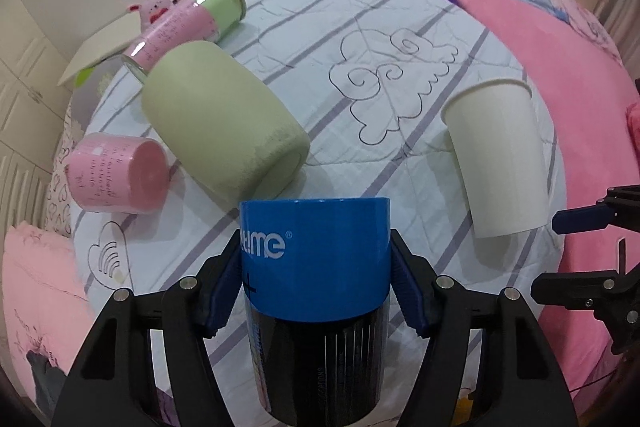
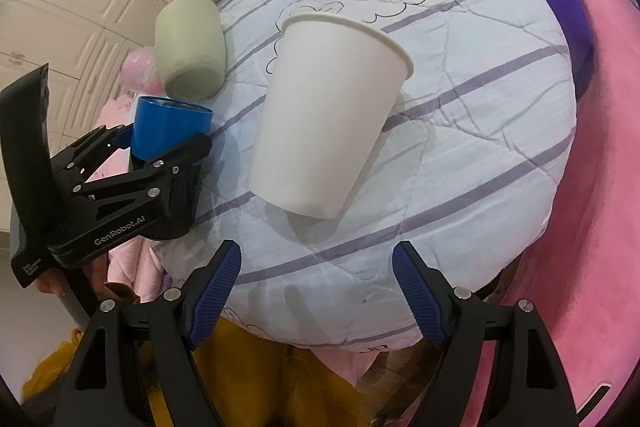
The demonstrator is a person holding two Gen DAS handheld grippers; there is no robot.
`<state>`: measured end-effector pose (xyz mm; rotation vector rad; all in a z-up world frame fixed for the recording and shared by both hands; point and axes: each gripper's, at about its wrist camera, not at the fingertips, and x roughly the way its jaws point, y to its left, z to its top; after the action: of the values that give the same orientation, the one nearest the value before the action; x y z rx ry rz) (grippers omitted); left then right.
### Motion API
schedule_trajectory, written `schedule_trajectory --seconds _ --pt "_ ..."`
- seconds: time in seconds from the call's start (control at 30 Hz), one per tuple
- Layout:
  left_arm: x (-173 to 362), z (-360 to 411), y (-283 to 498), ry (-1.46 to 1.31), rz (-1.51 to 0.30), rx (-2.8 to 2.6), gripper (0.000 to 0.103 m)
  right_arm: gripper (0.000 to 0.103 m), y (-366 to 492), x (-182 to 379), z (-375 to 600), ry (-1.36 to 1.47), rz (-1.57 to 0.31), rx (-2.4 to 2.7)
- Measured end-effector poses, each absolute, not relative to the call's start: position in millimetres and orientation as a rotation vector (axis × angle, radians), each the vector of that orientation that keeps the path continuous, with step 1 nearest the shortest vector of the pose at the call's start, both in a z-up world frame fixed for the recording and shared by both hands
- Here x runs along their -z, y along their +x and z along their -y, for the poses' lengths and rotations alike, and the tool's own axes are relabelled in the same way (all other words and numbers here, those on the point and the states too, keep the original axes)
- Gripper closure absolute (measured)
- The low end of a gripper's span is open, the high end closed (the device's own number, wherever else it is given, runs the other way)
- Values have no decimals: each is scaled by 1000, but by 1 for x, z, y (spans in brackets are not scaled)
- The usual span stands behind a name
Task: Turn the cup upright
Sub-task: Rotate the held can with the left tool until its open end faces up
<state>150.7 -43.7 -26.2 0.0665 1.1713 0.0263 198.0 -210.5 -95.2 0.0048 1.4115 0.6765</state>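
The blue cup (image 1: pixel 316 267) sits pinched between the left gripper (image 1: pixel 316 291) jaws at the bed's (image 2: pixel 460 147) near edge. Just beyond lies a green cup (image 1: pixel 224 123). The right gripper (image 2: pixel 316 291), jaws spread, faces a paper cup (image 2: pixel 328 115).

A bed (image 1: pixel 420 39) is covered with a white quilt (image 2: pixel 460 147) marked by purple stripes and cloud outlines. A white paper cup (image 2: pixel 328 115) lies tipped on the quilt. Further left a green cup (image 1: pixel 220 123) is seen on its side, with a pink jar (image 1: pixel 116 173) beside it and a pink-and-green glass jar (image 1: pixel 188 23) behind it. A pink blanket (image 1: pixel 568 67) is spread along the right.
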Motion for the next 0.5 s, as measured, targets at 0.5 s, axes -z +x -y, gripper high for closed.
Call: schedule_trajectory --seconds 0.5 --pt "-11 38 145 49 -1038 -22 35 24 189 72 209 -27 -1326 -665"
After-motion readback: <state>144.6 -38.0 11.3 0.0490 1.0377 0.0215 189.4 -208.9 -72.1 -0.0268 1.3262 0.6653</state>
